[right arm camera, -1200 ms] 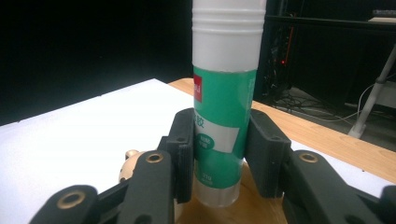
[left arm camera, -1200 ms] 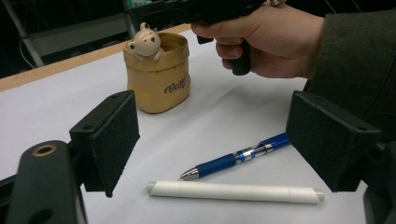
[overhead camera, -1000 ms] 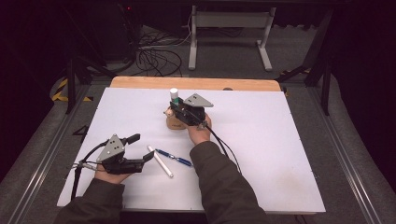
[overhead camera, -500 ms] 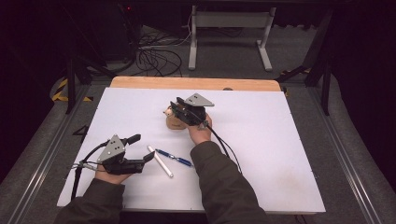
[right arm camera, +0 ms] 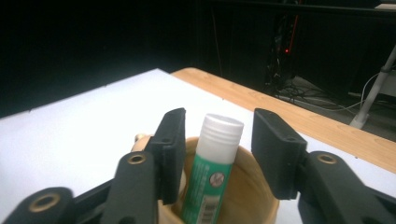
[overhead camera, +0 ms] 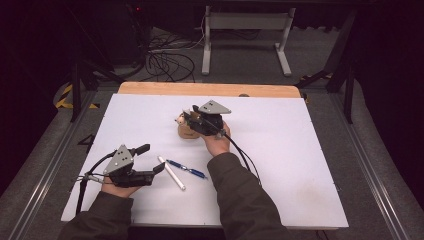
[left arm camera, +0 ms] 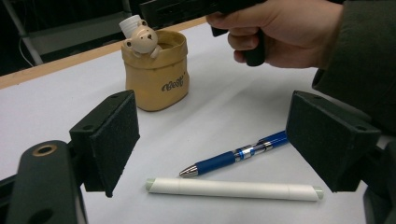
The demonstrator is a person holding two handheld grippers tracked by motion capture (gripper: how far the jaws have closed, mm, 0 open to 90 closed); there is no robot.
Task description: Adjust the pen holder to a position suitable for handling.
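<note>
In the high view, the right gripper is held over the tan cup mid-table; the left gripper rests near the table's front left, released.

In the left gripper view, a blue pen and white stick lie between the 2 spread jaws, untouched.

In the right gripper view, the glue stick stands in the cup between jaws that have just been opening, its left side against one pad, the other clear.

blue pen | white stick beside (apart) | bear pot behind

Green glue stick, white cap, leaning upright in tan bear pot.
</note>
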